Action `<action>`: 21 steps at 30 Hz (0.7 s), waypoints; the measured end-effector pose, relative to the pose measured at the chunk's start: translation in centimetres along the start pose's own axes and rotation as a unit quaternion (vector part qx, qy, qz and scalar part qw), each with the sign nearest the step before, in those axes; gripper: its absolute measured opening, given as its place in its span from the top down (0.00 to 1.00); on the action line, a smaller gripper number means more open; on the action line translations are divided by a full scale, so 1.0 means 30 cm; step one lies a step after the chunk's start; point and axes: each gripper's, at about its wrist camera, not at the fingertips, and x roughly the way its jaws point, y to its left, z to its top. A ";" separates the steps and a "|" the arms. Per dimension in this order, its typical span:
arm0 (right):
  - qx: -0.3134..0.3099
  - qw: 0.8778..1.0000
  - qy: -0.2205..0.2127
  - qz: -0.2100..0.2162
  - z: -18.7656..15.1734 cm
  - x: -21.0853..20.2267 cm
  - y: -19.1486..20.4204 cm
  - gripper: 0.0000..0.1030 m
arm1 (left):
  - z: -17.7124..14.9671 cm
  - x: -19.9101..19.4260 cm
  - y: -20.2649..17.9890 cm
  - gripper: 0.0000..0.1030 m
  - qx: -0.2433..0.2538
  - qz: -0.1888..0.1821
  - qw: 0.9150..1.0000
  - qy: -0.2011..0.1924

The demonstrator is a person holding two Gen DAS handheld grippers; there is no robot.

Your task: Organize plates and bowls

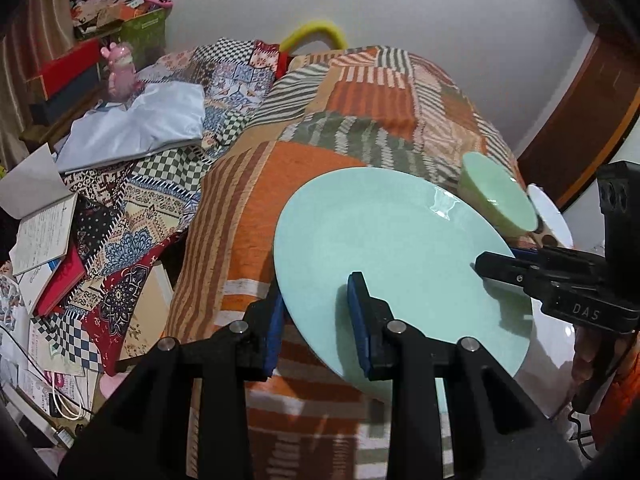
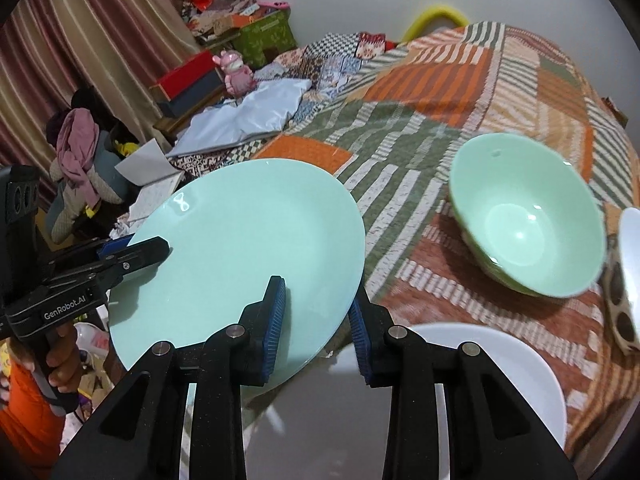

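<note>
Plate [image 1: 384, 248] of pale mint green hangs tilted above the patchwork bedspread [image 1: 360, 96], pinched at two opposite edges of its rim. On the plate's near-left edge the left gripper [image 1: 316, 320] has its jaws nearly closed, one blue pad [image 1: 358, 304] lying on the upper face and the other under the rim. On the plate's right edge, as the left wrist view shows it, the right gripper [image 1: 496, 266] clamps the rim the same way, jaws narrow; white letters "DAS" are readable on its black body. From the right wrist view the right gripper [image 2: 318, 312] straddles the plate's [image 2: 244, 252] near-right edge, and the left gripper [image 2: 132, 250] grips the far-left edge, its body marked "GenRobot.AI", with a hand [image 2: 60, 360] wrapped around the handle below it. Just right of the plate a mint green bowl [image 2: 528, 220] sits on the bedspread, open side up. Below the plate's near edge lies a white plate [image 2: 500, 368], and a second white dish rim [image 2: 632, 248] shows right of the bowl. Left of the plate, beyond the bedspread, are a white plastic bag [image 1: 136, 124], a pink figurine [image 1: 120, 72], and open notebooks [image 1: 44, 232] whose handwriting is too small to read.
</note>
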 end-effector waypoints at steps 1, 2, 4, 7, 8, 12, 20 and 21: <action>0.001 1.000 -0.004 -0.001 -0.003 -0.010 0.002 0.72 | -0.003 -0.008 -0.009 0.72 0.001 -0.002 1.000 -0.002; 0.002 1.000 -0.009 -0.003 -0.008 -0.027 0.000 0.72 | -0.006 -0.021 -0.023 0.72 0.003 -0.004 1.000 -0.005; 0.006 1.000 -0.015 -0.004 -0.017 -0.052 -0.008 0.72 | -0.011 -0.042 -0.047 0.72 0.008 -0.008 1.000 -0.009; 0.010 1.000 -0.025 -0.006 -0.037 -0.093 -0.023 0.72 | -0.021 -0.072 -0.083 0.72 0.015 -0.012 1.000 -0.016; 0.012 0.999 -0.030 -0.007 -0.047 -0.109 -0.025 0.72 | -0.025 -0.080 -0.095 0.72 0.017 -0.013 1.000 -0.018; 0.015 0.999 -0.043 -0.013 -0.075 -0.159 -0.032 0.72 | -0.041 -0.111 -0.146 0.72 0.024 -0.020 0.999 -0.024; 0.034 0.997 -0.064 -0.014 -0.133 -0.235 -0.068 0.72 | -0.078 -0.151 -0.242 0.71 0.038 -0.032 0.998 -0.029; 0.037 0.997 -0.066 -0.014 -0.139 -0.241 -0.071 0.72 | -0.083 -0.152 -0.257 0.71 0.041 -0.033 0.998 -0.029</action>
